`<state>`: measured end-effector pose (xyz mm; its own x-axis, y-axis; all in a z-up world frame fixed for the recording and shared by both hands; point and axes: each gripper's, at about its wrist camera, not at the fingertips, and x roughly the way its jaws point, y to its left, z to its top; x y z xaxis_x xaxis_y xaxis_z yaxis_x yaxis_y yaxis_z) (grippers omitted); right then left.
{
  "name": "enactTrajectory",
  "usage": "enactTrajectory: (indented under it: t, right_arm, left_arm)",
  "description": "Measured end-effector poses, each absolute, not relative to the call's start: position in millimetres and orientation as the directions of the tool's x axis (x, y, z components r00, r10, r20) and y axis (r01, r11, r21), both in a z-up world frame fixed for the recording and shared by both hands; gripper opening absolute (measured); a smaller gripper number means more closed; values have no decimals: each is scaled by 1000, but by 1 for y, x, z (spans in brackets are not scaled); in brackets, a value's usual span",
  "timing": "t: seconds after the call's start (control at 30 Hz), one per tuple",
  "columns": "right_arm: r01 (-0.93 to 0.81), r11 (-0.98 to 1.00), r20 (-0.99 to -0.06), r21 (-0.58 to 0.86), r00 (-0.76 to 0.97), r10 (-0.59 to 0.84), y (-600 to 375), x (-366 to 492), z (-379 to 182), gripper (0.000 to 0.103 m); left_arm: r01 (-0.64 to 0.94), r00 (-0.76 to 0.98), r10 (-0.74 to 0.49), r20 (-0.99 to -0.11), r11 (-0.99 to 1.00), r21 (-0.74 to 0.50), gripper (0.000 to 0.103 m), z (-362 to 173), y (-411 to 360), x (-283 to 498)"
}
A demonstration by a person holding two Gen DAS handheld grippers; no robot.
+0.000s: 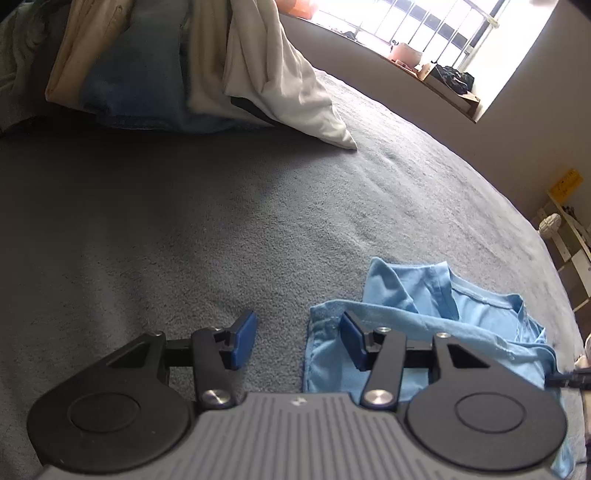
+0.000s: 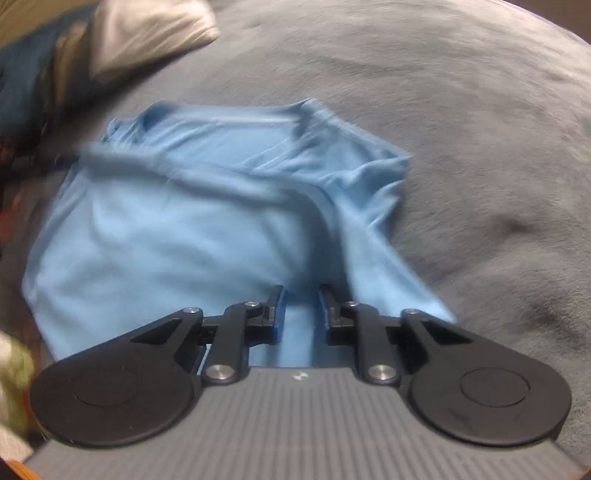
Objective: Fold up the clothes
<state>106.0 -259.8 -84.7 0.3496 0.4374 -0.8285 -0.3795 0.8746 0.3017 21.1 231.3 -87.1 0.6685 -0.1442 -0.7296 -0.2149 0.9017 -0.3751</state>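
Grey blanket-covered bed, window beyond. Light blue shirt lies rumpled on it, partly folded. Right gripper: fingers narrow, a fold of the shirt running between them; whether the pads pinch it, cannot tell (view blurred). Left gripper: fingers apart, nothing clamped; shirt edge at its right finger, bare blanket under the left one. Heap of clothes well ahead of the fingers.

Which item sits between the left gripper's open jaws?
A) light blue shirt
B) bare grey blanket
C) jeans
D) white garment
B: the left gripper stands open over the bare grey blanket; the light blue shirt starts just beside its right pad.
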Motion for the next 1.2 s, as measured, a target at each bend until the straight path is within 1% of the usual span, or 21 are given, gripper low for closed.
enactTrajectory:
  t: [0.07,0.1,0.17,0.2,0.27,0.3,0.33,0.43,0.5,0.6,0.83,0.87,0.93,1.0,1.03,1.07,1.1,1.13,1.17,1.2]
  right_arm:
    - [-273,907,-766,321,488,418,-281,117,-67,20]
    - [-248,912,-733,327,543,410,-291,118,-58,24]
    - [-213,906,-689,365,593,417,-308,116,-48,30]
    - [-201,902,-682,381,598,421,-316,114,-47,32]
    - [-168,898,-681,407,599,420,-330,107,-48,34]
    - [-146,898,-687,415,597,414,-335,103,-50,39]
    - [-124,897,-693,423,594,409,-341,100,-54,41]
    - [-60,890,-709,452,581,399,-359,95,-68,45]
    - [-37,876,-725,481,546,421,-366,98,-79,49]
    - [-16,857,-735,515,507,451,-371,105,-95,50]
    - [-15,809,-711,588,468,526,-370,123,-119,51]
    - [-16,805,-706,594,471,530,-369,125,-119,51]
    - [-25,810,-708,586,470,527,-365,128,-118,50]
    - [-48,830,-722,555,467,510,-359,127,-117,46]
    - [-59,840,-729,539,466,501,-355,127,-116,44]
    - [-70,849,-736,523,465,492,-352,127,-115,37]
    - [-82,858,-742,507,465,483,-349,126,-114,25]
    - [-94,868,-749,487,466,471,-345,125,-113,19]
    - [-107,880,-756,463,470,455,-342,123,-111,11]
    - [-119,890,-761,441,477,440,-338,121,-109,4]
  left_arm:
    - [-225,673,-144,-726,894,-386,52,-85,235,19]
    - [-231,675,-143,-724,891,-391,52,-84,236,16]
    - [-241,678,-140,-721,885,-398,53,-82,240,11]
    - [-245,679,-138,-721,883,-400,53,-82,242,8]
    - [-254,677,-143,-722,875,-412,54,-82,246,2]
    - [-253,676,-151,-721,872,-420,55,-83,247,1]
    - [-247,675,-161,-720,870,-427,55,-84,248,-1]
    - [-206,661,-215,-719,870,-449,58,-86,251,-2]
    - [-176,649,-245,-721,873,-455,60,-90,253,-1]
    - [-163,643,-260,-721,873,-460,60,-94,258,-1]
    - [-97,665,-266,-698,896,-433,60,-98,245,14]
    - [-78,666,-273,-694,900,-429,60,-98,242,18]
    - [-36,665,-301,-683,901,-432,53,-99,236,26]
    - [3,659,-329,-676,901,-435,38,-101,228,34]
    - [18,660,-329,-675,906,-423,36,-102,224,36]
    - [31,665,-317,-676,916,-399,30,-102,219,38]
    - [41,668,-307,-678,925,-378,21,-103,215,38]
    - [40,672,-300,-677,927,-372,16,-102,214,38]
    - [37,677,-294,-675,929,-367,9,-102,212,37]
    - [33,685,-291,-668,928,-370,7,-100,212,36]
